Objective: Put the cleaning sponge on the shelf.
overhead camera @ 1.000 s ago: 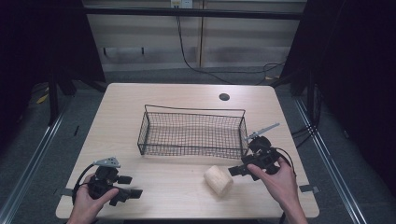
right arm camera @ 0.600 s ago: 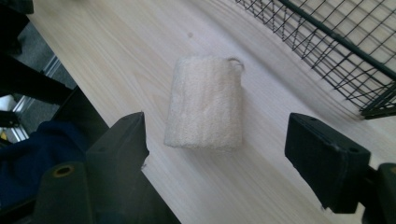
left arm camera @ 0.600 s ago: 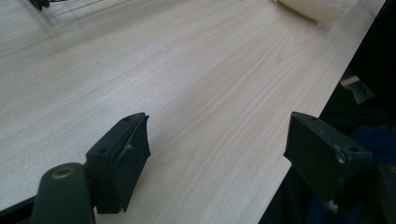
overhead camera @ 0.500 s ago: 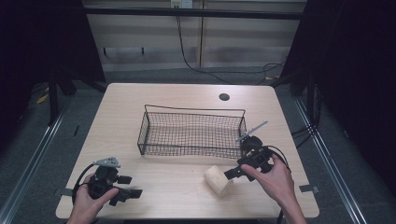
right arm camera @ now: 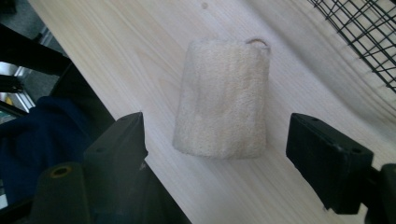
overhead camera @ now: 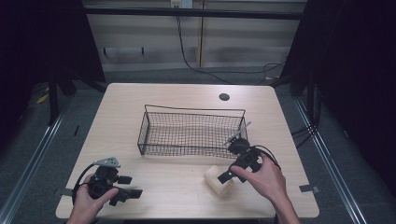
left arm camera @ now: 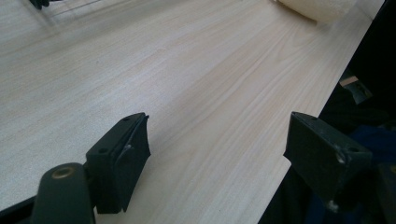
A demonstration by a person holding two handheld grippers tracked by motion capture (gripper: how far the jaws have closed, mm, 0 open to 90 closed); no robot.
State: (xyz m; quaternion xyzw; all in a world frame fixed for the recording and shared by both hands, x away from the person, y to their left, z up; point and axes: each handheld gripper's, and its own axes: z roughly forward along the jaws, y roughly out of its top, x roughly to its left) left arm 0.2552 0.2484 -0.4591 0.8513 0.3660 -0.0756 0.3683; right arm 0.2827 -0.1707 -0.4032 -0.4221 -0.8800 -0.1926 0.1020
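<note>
From the high view, we keep the left gripper (overhead camera: 133, 192) parked at the table's (overhead camera: 140, 107) near-left edge, clear of the work, while the right gripper (overhead camera: 225, 176) reaches the loofah pad (overhead camera: 217, 180) lying just in front of the wire basket (overhead camera: 189, 132).

In the left gripper view, our jaws stand wide over bare wood.

In the right gripper view, our jaws are wide, and the loofah pad (right arm camera: 223, 100) lies flat between and just ahead of them, untouched.

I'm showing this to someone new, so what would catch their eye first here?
Probably the black wire basket in the middle of the pale wooden table. Next, the cream loofah sponge lying near the front edge, with the right claw open and lined up on it, not yet touching. The left claw sits open over bare wood at the near left corner.
</note>
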